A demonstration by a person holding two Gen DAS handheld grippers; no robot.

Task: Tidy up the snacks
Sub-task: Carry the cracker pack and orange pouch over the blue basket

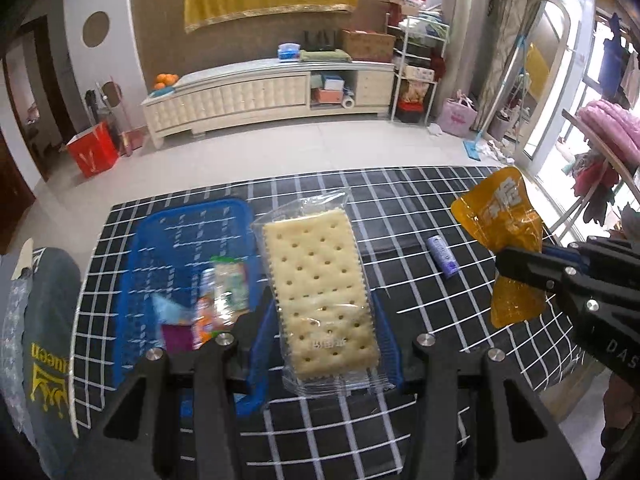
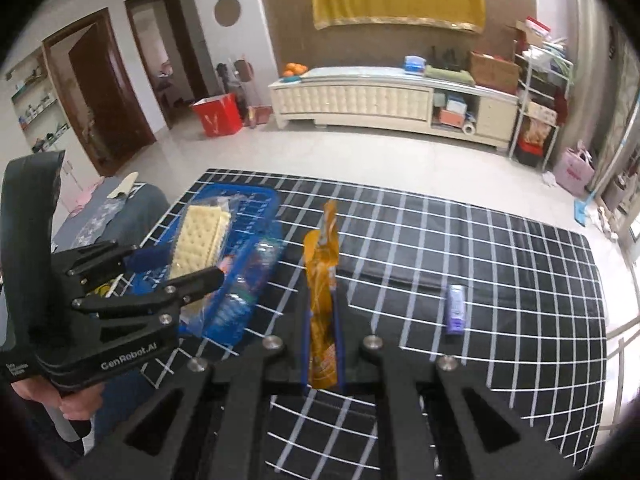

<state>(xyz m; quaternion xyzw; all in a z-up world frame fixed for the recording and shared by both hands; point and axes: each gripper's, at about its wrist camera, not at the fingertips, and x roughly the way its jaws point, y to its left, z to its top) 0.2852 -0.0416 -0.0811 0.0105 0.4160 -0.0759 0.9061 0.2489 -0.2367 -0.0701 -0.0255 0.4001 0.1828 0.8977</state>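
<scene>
My left gripper (image 1: 320,328) is shut on a clear-wrapped cracker pack (image 1: 320,292) and holds it above the right edge of the blue basket (image 1: 192,232). The basket holds several small snack packets (image 1: 224,292). In the right wrist view the cracker pack (image 2: 198,240) hangs over the basket (image 2: 256,208). My right gripper (image 2: 322,320) is shut on an orange snack packet (image 2: 320,280), held edge-on above the table. That packet (image 1: 508,236) shows at the right of the left wrist view. A small purple packet (image 1: 442,256) lies on the checked cloth, also in the right wrist view (image 2: 456,308).
The table carries a black cloth with white grid lines (image 2: 480,248). A grey garment with yellow print (image 1: 52,320) lies at the table's left edge. Beyond the table are tiled floor, a white cabinet (image 1: 264,96) and a red box (image 1: 92,152).
</scene>
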